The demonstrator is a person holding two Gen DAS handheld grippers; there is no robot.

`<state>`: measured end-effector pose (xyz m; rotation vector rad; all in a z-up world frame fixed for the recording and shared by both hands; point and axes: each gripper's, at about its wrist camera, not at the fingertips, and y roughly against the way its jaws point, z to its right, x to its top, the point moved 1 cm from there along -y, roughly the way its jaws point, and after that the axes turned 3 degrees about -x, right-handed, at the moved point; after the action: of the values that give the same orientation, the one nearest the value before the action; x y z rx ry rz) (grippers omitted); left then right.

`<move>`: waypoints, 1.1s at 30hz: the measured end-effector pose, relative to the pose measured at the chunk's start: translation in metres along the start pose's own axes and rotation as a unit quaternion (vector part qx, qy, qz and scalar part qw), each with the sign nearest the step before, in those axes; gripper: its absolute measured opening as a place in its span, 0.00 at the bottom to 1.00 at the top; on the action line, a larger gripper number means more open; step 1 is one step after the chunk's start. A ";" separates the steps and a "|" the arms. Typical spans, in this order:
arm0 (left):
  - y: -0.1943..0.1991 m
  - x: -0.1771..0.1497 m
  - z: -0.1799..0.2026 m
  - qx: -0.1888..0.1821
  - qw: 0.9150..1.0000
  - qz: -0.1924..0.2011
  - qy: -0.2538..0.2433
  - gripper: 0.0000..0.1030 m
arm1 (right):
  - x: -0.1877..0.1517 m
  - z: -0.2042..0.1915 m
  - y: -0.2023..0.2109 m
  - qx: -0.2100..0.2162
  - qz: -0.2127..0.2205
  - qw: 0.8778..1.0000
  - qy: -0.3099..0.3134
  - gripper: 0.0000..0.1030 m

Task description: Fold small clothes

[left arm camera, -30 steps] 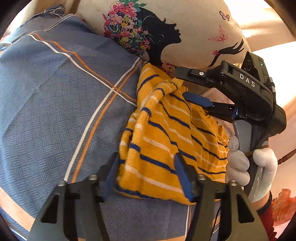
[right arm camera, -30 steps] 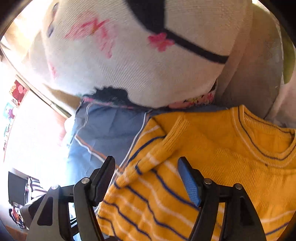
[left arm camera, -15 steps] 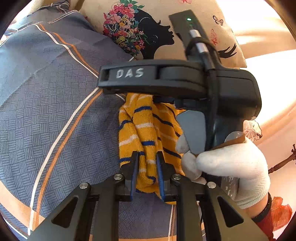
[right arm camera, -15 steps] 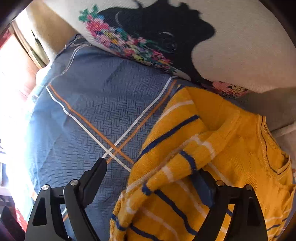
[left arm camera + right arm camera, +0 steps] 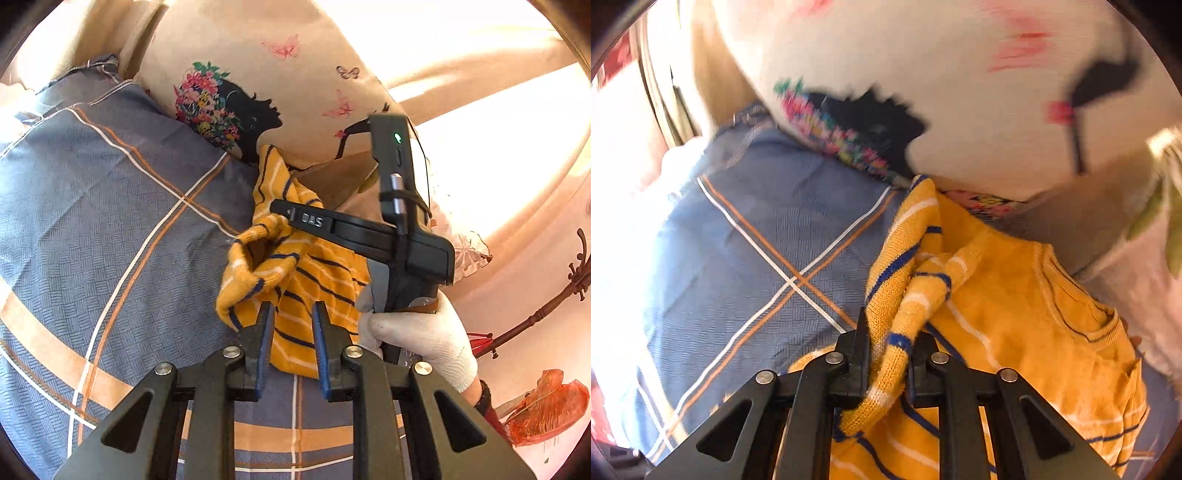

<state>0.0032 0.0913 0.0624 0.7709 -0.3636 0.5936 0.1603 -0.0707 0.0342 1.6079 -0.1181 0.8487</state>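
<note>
Sweater (image 5: 1015,314), a small yellow knit with blue and white stripes, lay on the grey-blue checked bedsheet (image 5: 110,229), its upper end against the printed pillow (image 5: 295,92). The neckline faced the right side of the right wrist view, and the body there looked roughly flat. One striped sleeve or side edge was lifted and bunched into a loose roll above the body.

Right gripper (image 5: 886,350) had its jaws closing on that bunched fold, with knit filling the gap between them. Left gripper (image 5: 291,332) had its jaws pressed narrow on the lower hem, a strip of striped fabric pinched between the pads. A gloved hand (image 5: 417,332) carried the right gripper.

Progress was judged early to middle: one side was being drawn over, but no flat, finished crease was visible. Remaining work appeared to be laying this fold down, bringing the other side in, and doubling the length. No other garments or folded stack were in view.
</note>
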 end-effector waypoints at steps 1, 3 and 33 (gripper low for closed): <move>0.003 0.000 0.005 -0.005 1.000 0.003 -0.003 0.22 | -0.004 0.013 0.010 0.007 0.010 1.000 -0.018 0.14; 0.005 0.000 0.013 -0.010 1.000 0.006 -0.009 0.30 | -0.014 0.040 0.031 0.022 0.032 0.998 -0.056 0.14; -0.177 -0.063 0.116 0.005 0.976 -0.173 -0.133 0.35 | -0.201 0.246 0.146 0.071 0.146 0.936 -0.313 0.51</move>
<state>0.0531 -0.1179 0.0114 0.9029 -0.4587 0.1644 0.0486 -0.4019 0.0433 1.9829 -0.7786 0.5404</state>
